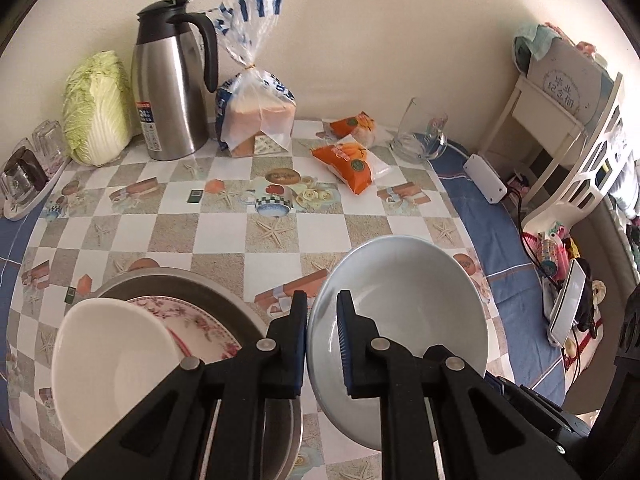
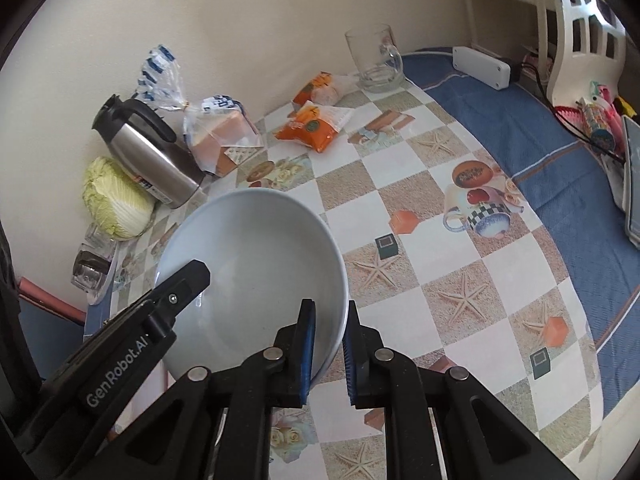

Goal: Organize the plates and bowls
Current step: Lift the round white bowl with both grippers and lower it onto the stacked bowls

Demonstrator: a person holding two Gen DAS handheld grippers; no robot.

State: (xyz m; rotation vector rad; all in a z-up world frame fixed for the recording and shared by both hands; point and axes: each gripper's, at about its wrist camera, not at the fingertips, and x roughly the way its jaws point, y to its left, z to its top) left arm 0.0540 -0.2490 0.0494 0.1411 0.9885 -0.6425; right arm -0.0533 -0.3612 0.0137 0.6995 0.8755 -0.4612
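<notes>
A pale blue bowl (image 1: pixel 404 296) hangs tilted above the checked tablecloth, held from both sides. My left gripper (image 1: pixel 322 308) is shut on its left rim, one pad inside and one outside. My right gripper (image 2: pixel 330 314) is shut on the opposite rim of the same bowl (image 2: pixel 252 264). A finger of the left gripper (image 2: pixel 182 286) shows inside the bowl in the right wrist view. Lower left in the left wrist view, a metal basin (image 1: pixel 172 276) holds a floral plate (image 1: pixel 196 322) with a white bowl (image 1: pixel 108 364) on top.
Along the wall stand a steel jug (image 1: pixel 168 92), a cabbage (image 1: pixel 98 112), a bread bag (image 1: pixel 256 116), orange snack packs (image 1: pixel 348 156) and a glass mug (image 1: pixel 420 136). A tray of glasses (image 1: pixel 28 176) sits far left. A white power strip (image 1: pixel 486 180) and cables lie at the right edge.
</notes>
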